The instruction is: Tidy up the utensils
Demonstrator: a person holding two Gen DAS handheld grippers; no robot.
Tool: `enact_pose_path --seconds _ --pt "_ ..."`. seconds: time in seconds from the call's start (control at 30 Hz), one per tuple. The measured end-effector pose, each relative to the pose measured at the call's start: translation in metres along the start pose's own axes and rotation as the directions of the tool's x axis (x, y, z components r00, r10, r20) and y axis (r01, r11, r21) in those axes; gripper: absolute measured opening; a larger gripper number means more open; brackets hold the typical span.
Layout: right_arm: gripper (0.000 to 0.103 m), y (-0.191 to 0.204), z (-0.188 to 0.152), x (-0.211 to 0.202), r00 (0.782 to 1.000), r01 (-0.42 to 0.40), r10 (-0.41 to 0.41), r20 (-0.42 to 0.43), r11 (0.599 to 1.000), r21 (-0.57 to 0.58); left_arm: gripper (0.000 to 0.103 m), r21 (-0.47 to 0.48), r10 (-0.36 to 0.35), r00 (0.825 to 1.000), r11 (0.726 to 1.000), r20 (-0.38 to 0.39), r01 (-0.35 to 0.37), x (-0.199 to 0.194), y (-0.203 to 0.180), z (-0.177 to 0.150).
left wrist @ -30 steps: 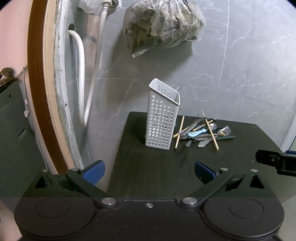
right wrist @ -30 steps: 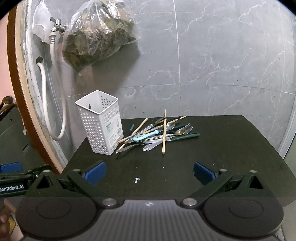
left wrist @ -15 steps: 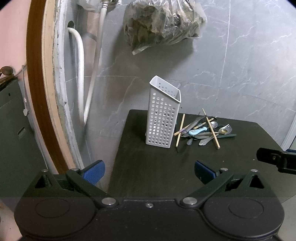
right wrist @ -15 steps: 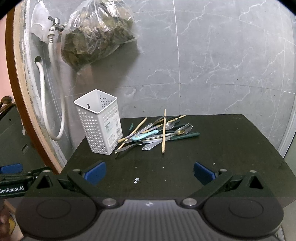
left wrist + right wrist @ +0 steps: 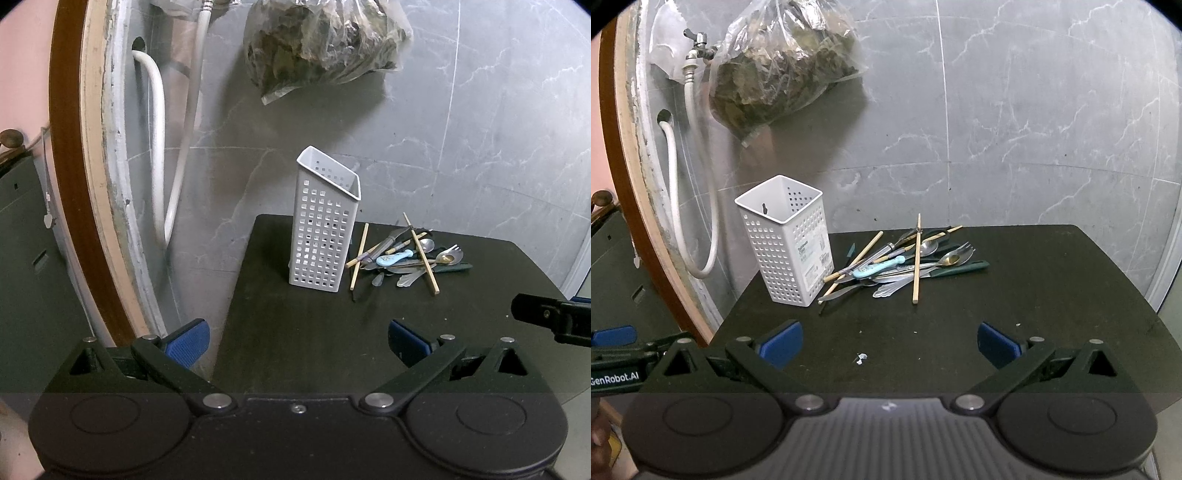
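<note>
Both my tongs empty, jaws wide apart: left gripper (image 5: 297, 338) at the near left table (image 5: 1052, 288) edge, right gripper (image 5: 890, 341) over the near middle. "GenRobot.AI" reads on the left tool's body at the right view's left edge. White perforated holder (image 5: 785, 240) stands upright at back left; its side label (image 5: 812, 258) is too small to read. Utensil pile (image 5: 901, 262) lies just beside it to the right: chopsticks, spoons, spork, pale blue handle, overlapped, hard to count. Hanging bag (image 5: 783, 66) contents unclear.

White perforated plastic caddy (image 5: 786, 240); wooden chopsticks (image 5: 916, 264); matt black table (image 5: 1034, 295).
</note>
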State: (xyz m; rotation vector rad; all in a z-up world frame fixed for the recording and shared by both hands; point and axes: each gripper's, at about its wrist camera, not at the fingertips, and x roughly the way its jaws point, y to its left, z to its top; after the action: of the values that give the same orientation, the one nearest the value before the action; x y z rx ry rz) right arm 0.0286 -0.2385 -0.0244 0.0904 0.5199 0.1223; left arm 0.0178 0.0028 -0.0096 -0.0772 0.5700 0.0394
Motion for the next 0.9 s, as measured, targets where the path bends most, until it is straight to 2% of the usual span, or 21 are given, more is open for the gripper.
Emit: enact_pose_path --seconds 0.9 --pt "0.103 -0.004 0.003 0.012 1.000 -0.004 0.004 -0.026 1.000 0.003 0.102 0.004 0.007 1.000 1.000 -0.029 -0.007 0.014 -0.001 0.001"
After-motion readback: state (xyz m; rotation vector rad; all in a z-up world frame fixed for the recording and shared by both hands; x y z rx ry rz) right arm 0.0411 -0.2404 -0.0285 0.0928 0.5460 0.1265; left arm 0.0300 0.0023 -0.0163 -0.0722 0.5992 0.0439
